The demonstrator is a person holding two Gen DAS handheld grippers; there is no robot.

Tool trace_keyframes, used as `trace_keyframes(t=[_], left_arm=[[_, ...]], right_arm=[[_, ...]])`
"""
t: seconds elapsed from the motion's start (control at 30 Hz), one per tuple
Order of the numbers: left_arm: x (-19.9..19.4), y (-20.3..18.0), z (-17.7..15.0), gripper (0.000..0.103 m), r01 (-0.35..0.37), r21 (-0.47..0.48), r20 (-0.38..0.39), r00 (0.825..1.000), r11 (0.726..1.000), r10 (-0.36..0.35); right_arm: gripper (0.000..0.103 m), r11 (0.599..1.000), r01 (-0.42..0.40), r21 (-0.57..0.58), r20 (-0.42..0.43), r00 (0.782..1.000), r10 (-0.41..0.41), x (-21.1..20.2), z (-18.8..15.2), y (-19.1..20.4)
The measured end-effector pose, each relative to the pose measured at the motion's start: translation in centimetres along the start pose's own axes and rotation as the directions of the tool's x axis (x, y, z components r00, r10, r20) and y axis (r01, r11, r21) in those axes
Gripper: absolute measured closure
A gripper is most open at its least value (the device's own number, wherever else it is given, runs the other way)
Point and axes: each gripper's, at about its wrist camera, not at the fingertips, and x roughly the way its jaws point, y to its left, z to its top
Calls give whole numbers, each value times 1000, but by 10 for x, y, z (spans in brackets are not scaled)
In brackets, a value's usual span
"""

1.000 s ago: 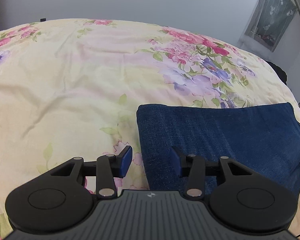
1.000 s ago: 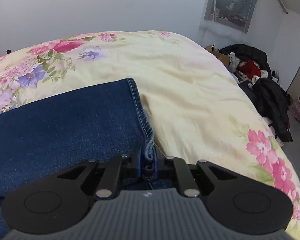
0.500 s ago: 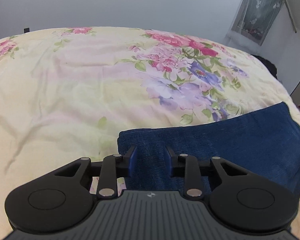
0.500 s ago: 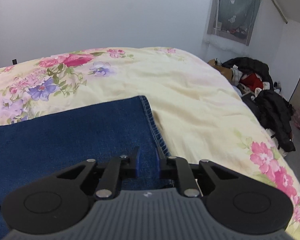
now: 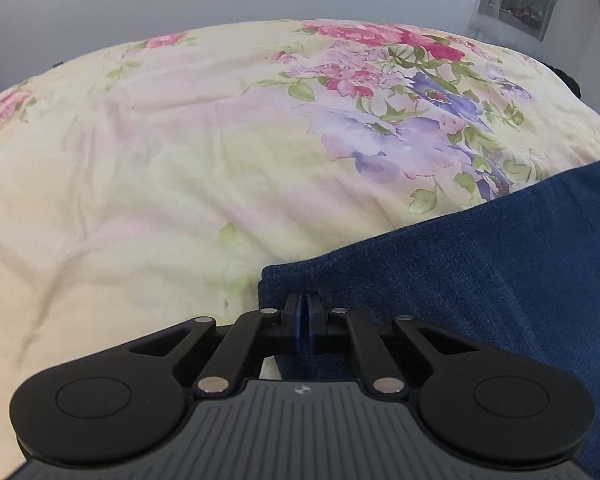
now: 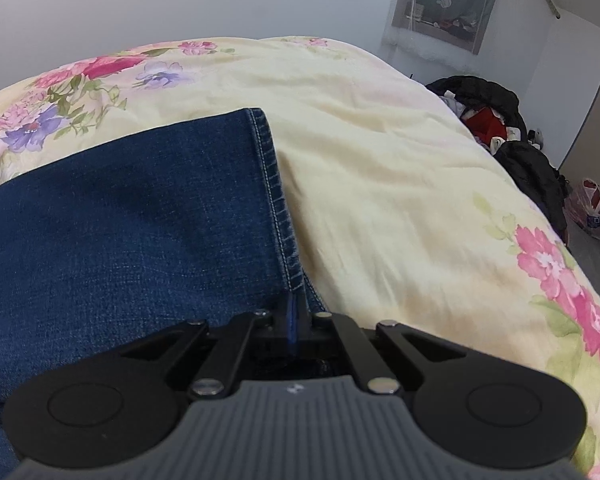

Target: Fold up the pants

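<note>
Soft, even daylight fills both views, with no glare. The floral bedspread (image 5: pixel 180 168) reads bright and slightly washed out; the denim pants (image 6: pixel 140 220) carry one faint dark shadow patch. Fisheye bending curves the bed strongly (corners vignette to black), and edges look slightly soft.

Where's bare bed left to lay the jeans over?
Free: wrinkled floral yellow bedspread left of and beyond the dark blue denim jeans, and the plain stretch right of their stitched hem. Crowded: floor clutter, dark clothes pile. Both tongs, left and right, are clamped on denim.
</note>
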Motion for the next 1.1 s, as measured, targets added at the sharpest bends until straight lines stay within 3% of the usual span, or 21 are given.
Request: trace_keyframes(t=[0.1,0.23,0.33,0.5,0.63,0.7,0.73,0.77,0.87,0.9,1.0,1.1], left_arm=[[-34,-10,-12,90,27,39,36,999,999,-28],[-71,-22,-40,90,78,60,40,996,995,-80],[-87,-36,-65,90,100,98,36,994,990,-104],[-84,-48,-102,90,73,134,22,997,988,-76],[-70,-34,-116,90,100,36,-14,995,994,-100],[-65,-27,-118,90,123,-29,-14,992,992,-123],[-64,-24,-118,90,132,-56,-15,991,990,-133],[-63,-23,-118,90,138,-68,-15,990,988,-139],[-63,-23,-120,90,141,-63,-3,990,988,-141],[-63,-22,-122,90,141,-64,5,990,988,-141],[-62,-21,-125,90,143,-94,16,990,985,-142],[-63,-23,-126,90,134,-102,22,991,986,-133]], right_arm=[[98,999,-5,36,70,998,2,-39,-5,4],[98,987,-146,62,75,987,141,-91,-31,28],[98,960,-258,108,66,966,252,-120,-58,50],[98,900,-390,196,77,921,383,-158,-108,95],[98,866,-424,267,90,905,415,-176,-138,122],[90,874,-397,281,113,918,380,-183,-147,131],[72,881,-377,286,123,926,357,-185,-152,136],[63,882,-368,295,128,930,345,-186,-157,139],[65,871,-391,297,121,920,372,-189,-168,146],[65,885,-385,263,116,923,367,-191,-169,151],[65,955,-282,94,120,955,270,-194,-168,172],[68,977,-212,22,136,969,208,-189,-165,184]])
